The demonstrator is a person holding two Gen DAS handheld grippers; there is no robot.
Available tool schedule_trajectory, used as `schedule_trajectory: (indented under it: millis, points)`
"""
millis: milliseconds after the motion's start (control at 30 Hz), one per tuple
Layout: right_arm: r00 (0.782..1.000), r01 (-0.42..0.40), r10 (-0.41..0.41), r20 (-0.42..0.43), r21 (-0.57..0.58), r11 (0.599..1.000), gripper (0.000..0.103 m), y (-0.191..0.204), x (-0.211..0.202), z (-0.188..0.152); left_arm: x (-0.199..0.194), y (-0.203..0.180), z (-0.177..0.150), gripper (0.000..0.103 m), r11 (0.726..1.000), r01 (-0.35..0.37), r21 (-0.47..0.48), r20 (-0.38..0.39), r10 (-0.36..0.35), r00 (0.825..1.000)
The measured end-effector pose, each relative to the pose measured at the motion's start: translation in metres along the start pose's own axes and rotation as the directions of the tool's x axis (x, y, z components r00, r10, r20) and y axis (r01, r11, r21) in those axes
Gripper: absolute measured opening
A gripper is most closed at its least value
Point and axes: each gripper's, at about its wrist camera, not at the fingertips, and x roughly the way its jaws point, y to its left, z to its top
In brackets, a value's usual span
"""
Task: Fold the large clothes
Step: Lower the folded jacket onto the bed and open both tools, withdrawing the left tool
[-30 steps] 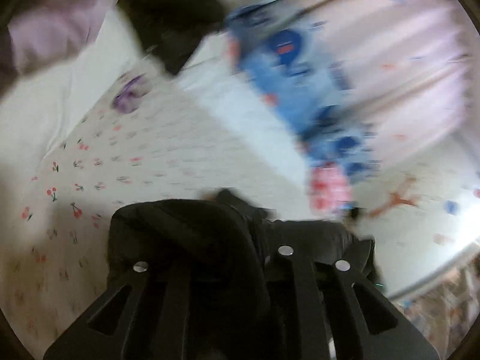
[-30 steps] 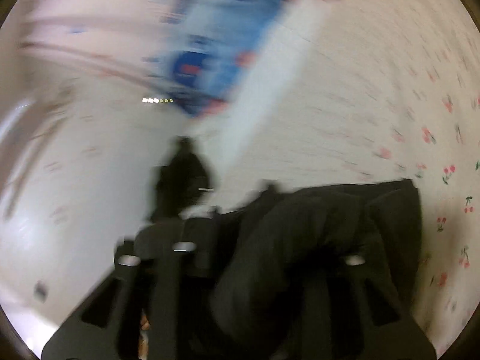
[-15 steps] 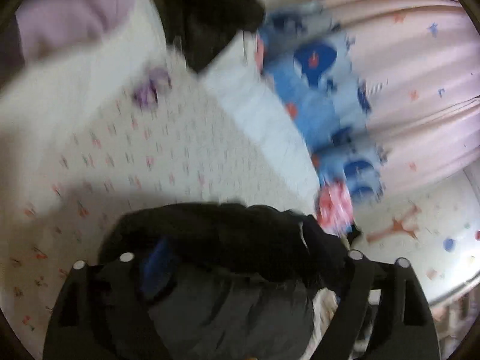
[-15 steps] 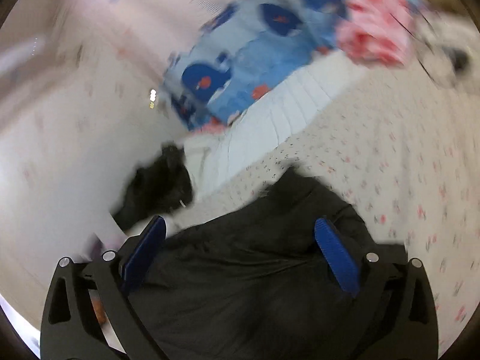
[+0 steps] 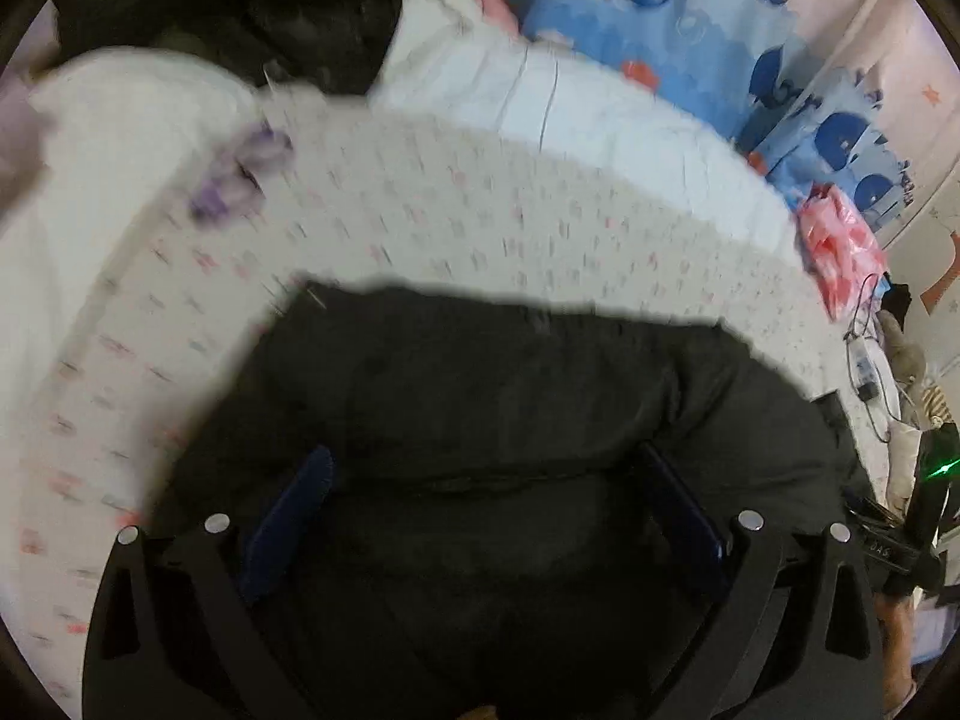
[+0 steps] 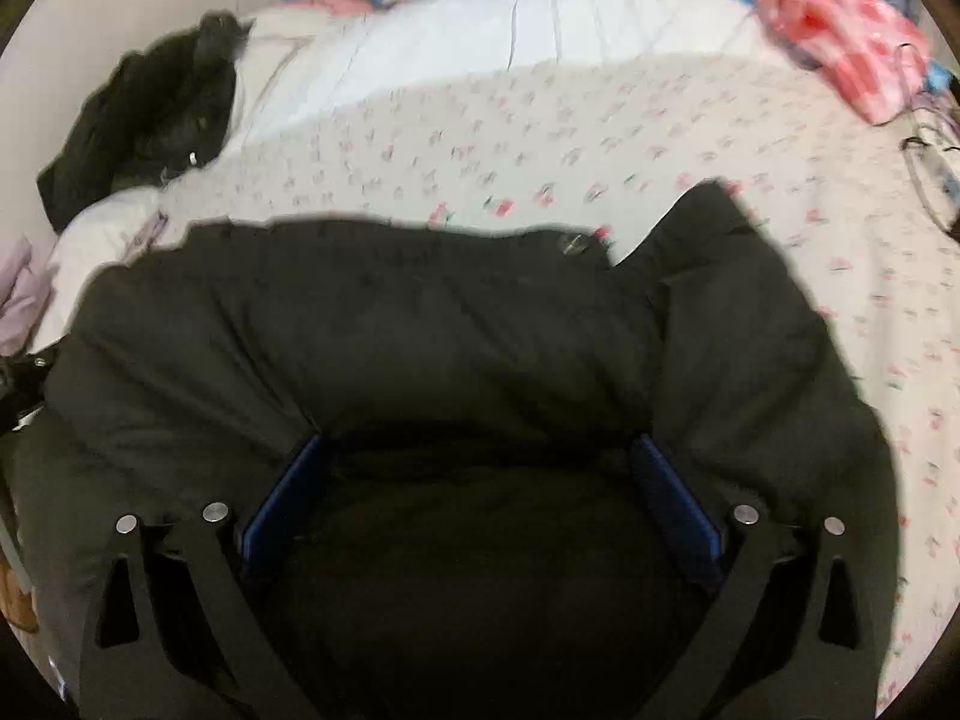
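Both grippers just let go: the left gripper (image 5: 480, 504) and right gripper (image 6: 477, 492) have been opening and now stand wide, released, with the black jacket (image 6: 420, 348) bulging between the pads but not pinched. A second ago both were clamped on it. It's lying on the bed (image 6: 540, 138), so this fold looks set down.

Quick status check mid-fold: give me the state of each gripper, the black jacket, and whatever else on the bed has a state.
left gripper: open, jaws just widened, jacket between but not pinched
right gripper: open, jaws just widened, jacket below
black jacket: released, lying bunched on the bedspread
second dark garment: crumpled, unfolded, at the bed's far corner
pink bag: crumpled
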Motion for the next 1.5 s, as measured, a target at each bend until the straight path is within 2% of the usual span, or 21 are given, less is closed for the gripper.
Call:
schedule_trajectory:
  millis: [33, 67, 133, 167, 200, 300, 333, 400, 433, 467, 500, 533, 600, 1067, 1500]
  points:
    - [0.999, -0.003, 0.003, 0.048, 0.002, 1.0, 0.096, -0.002, -0.012, -0.006, -0.017, 0.005, 0.0, 0.097, 1.0, -0.019, 0.018, 0.053, 0.018, 0.998]
    - [0.997, 0.007, -0.007, 0.072, 0.006, 1.0, 0.096, -0.005, -0.018, -0.01, -0.044, 0.018, 0.001, 0.097, 0.996, -0.072, 0.047, 0.123, 0.066, 0.99]
    - [0.997, 0.006, -0.009, 0.076, 0.033, 0.999, 0.097, -0.015, -0.015, -0.022, -0.064, 0.041, -0.001, 0.097, 0.98, -0.183, 0.073, 0.186, 0.167, 0.968]
    - [0.998, 0.0, -0.003, 0.065, 0.05, 0.999, 0.097, -0.02, -0.009, -0.028, -0.067, 0.062, -0.004, 0.097, 0.963, -0.259, 0.081, 0.201, 0.238, 0.95]
    - [0.997, 0.006, -0.01, 0.079, 0.052, 0.999, 0.097, -0.019, -0.007, -0.032, -0.064, 0.077, -0.009, 0.097, 0.949, -0.305, 0.081, 0.192, 0.286, 0.939]
    - [0.991, 0.057, -0.061, 0.115, 0.04, 0.998, 0.097, -0.014, -0.001, -0.038, -0.035, 0.129, -0.028, 0.097, 0.928, -0.365, 0.079, 0.133, 0.353, 0.926]
    - [0.99, 0.073, -0.077, 0.12, 0.036, 0.997, 0.097, -0.012, 0.002, -0.038, -0.018, 0.144, -0.041, 0.097, 0.911, -0.4, 0.095, 0.122, 0.389, 0.913]
    - [0.987, 0.095, -0.098, 0.129, 0.028, 0.995, 0.097, -0.01, 0.006, -0.04, -0.012, 0.139, -0.051, 0.097, 0.887, -0.44, 0.142, 0.164, 0.417, 0.894]
    - [0.986, 0.098, -0.101, 0.134, 0.026, 0.995, 0.097, -0.011, 0.009, -0.04, -0.009, 0.132, -0.052, 0.097, 0.866, -0.469, 0.173, 0.167, 0.443, 0.881]
    - [0.985, 0.099, -0.102, 0.14, 0.026, 0.995, 0.097, -0.011, 0.009, -0.042, -0.006, 0.128, -0.051, 0.097, 0.857, -0.48, 0.189, 0.161, 0.455, 0.876]
    - [0.984, 0.1, -0.103, 0.144, 0.026, 0.995, 0.097, -0.011, 0.01, -0.042, -0.001, 0.127, -0.05, 0.097, 0.855, -0.477, 0.204, 0.139, 0.457, 0.879]
    - [0.983, 0.103, -0.106, 0.149, 0.025, 0.994, 0.097, -0.012, 0.008, -0.044, 0.004, 0.132, -0.047, 0.097, 0.868, -0.451, 0.208, 0.104, 0.439, 0.893]
    - [0.983, 0.102, -0.103, 0.151, 0.017, 0.995, 0.097, -0.015, 0.004, -0.047, 0.005, 0.132, -0.044, 0.097, 0.879, -0.431, 0.201, 0.085, 0.423, 0.902]
    - [0.982, 0.067, -0.073, 0.176, 0.039, 0.997, 0.097, -0.023, 0.005, -0.048, 0.007, 0.127, -0.049, 0.097, 0.876, -0.436, 0.208, 0.089, 0.427, 0.9]
    - [0.981, 0.067, -0.073, 0.177, 0.039, 0.997, 0.097, -0.022, 0.005, -0.049, 0.015, 0.124, -0.051, 0.097, 0.884, -0.411, 0.221, 0.084, 0.403, 0.911]
